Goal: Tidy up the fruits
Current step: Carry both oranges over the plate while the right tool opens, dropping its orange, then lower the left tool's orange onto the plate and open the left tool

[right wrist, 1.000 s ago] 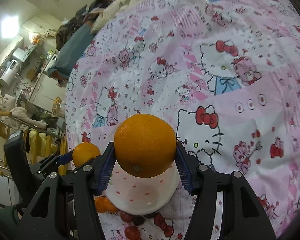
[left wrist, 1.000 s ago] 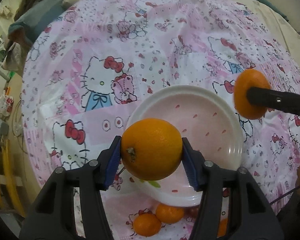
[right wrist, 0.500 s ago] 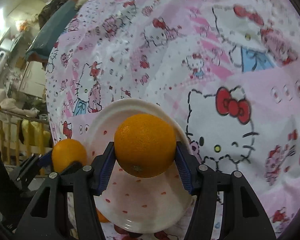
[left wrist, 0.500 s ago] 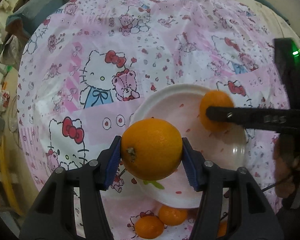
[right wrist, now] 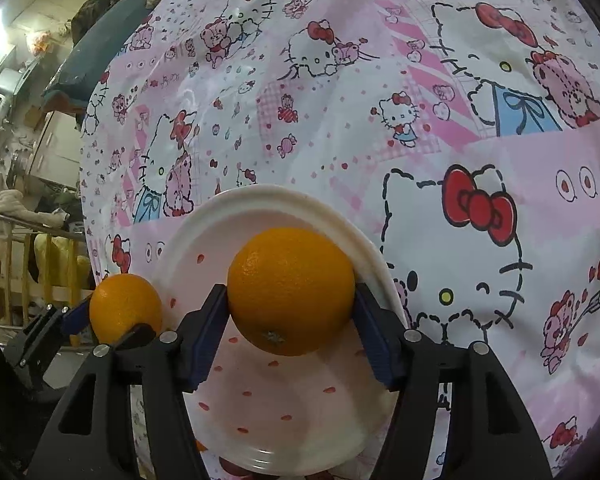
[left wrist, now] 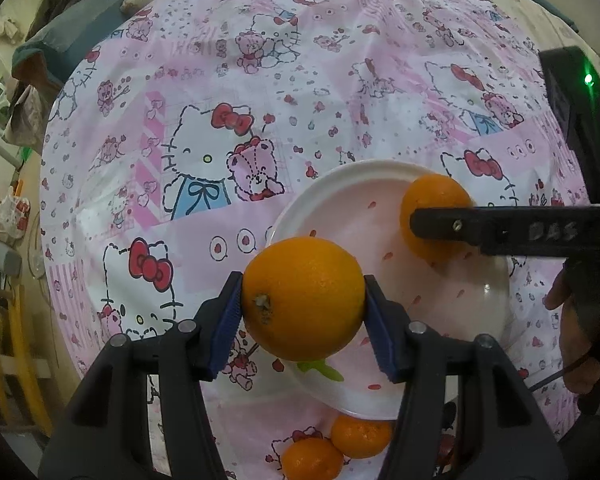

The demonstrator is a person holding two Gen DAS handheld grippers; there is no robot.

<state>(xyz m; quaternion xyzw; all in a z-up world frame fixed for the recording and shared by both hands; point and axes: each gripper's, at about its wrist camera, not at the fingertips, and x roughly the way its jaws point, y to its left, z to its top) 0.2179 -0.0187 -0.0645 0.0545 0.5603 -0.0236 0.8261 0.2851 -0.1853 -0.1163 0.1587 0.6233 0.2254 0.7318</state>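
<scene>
Nearest in my L wrist view: my left gripper point(left wrist: 303, 300) is clenched on a big orange point(left wrist: 303, 299), blue pads point(left wrist: 226, 322) pressed to both its sides, stem scar facing the cam. That orange hangs over the near-left edge of the white plate point(left wrist: 380, 176); can't tell if it touches the plate. Under the gripper, just off the plate's near rim, two small tangerines point(left wrist: 336, 446) sit touching each other on the Hello Kitty cloth point(left wrist: 204, 128).

Further in, same view, my right gripper point(left wrist: 440, 224) comes in from the R side, one black finger point(left wrist: 500, 230) lying across a second orange point(left wrist: 434, 212) over the far-right part of the plate. Second finger hidden behind the fruit.

R wrist view, near first: my right gripper point(right wrist: 290, 316) is grasping the second orange point(right wrist: 291, 290) btwn blue pads point(right wrist: 204, 340), held over the plate point(right wrist: 276, 194) w/ its red specks, close to the far rim. Contact w/ the plate surface unclear. Off to the L, beside the plate edge, the left gripper point(right wrist: 120, 316) shows w/ its orange point(right wrist: 125, 307) pinched in it.

Beyond the plate the pink cloth runs on, wrinkled. At the far L edge: a dark teal cushion point(right wrist: 100, 44) and room clutter, too blurred to name.
</scene>
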